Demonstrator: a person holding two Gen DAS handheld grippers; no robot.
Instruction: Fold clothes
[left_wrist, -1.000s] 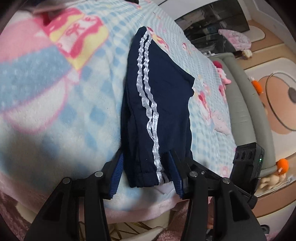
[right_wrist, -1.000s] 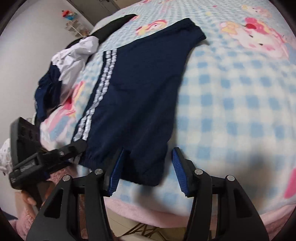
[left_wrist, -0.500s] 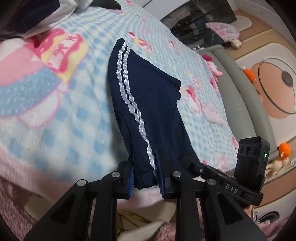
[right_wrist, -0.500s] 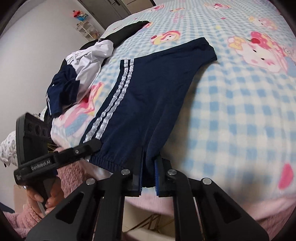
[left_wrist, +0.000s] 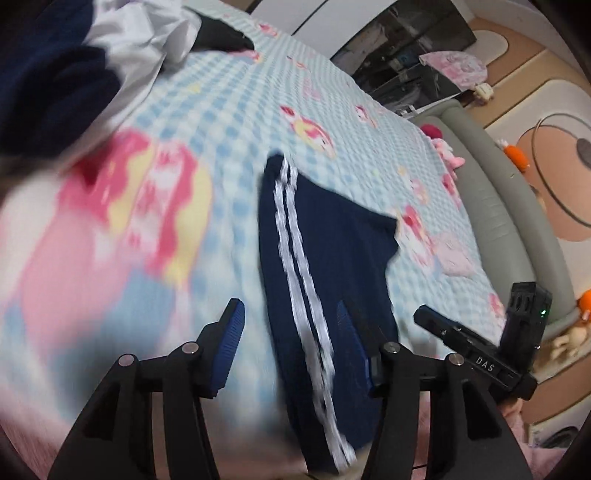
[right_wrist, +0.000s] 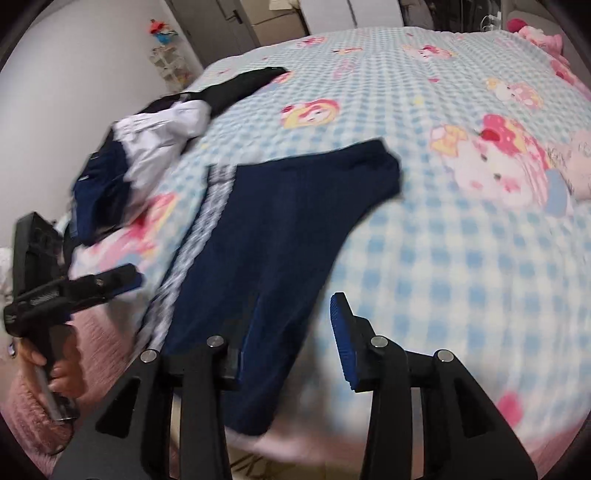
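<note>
Both the left gripper (left_wrist: 288, 347) and the right gripper (right_wrist: 295, 336) stand wide over the shorts (left_wrist: 325, 266) hem, holding nothing – close on both corners evenly before lifting – the hem overhangs the bed (right_wrist: 461, 258)

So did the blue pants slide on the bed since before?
Yes. The navy track pants slid toward the near bed edge: their far end sits farther from the white clothes pile on the checkered blanket.
</note>
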